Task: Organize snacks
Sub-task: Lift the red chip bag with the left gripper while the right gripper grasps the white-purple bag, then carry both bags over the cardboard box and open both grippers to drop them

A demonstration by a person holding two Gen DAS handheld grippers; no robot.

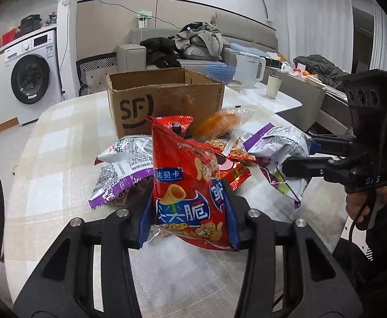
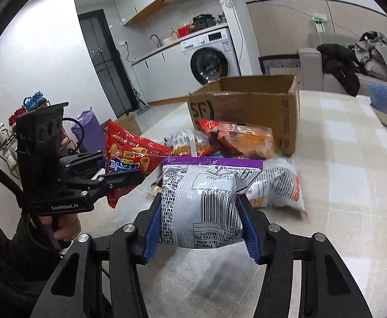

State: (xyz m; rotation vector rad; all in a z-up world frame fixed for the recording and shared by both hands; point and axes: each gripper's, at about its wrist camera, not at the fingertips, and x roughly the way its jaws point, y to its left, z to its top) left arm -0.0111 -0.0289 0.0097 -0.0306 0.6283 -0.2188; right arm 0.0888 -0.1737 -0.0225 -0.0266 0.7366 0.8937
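My left gripper (image 1: 189, 220) is shut on a red crisp bag (image 1: 190, 185) and holds it upright above the table; it also shows in the right wrist view (image 2: 129, 156). My right gripper (image 2: 200, 225) is shut on a silver and purple snack bag (image 2: 201, 201), lifted off the table; that bag shows in the left wrist view (image 1: 278, 151). An open cardboard box (image 1: 164, 100) marked SF stands behind the pile. Several other snack bags lie in front of it, among them an orange bag (image 1: 217, 124) and another silver and purple bag (image 1: 124, 169).
The table (image 1: 61, 137) has a checked cloth. A blue bowl (image 1: 219, 73), a white kettle (image 1: 249, 70) and a cup (image 1: 274, 86) stand behind the box. A washing machine (image 1: 31, 76) and a sofa with clothes (image 1: 198, 42) are beyond.
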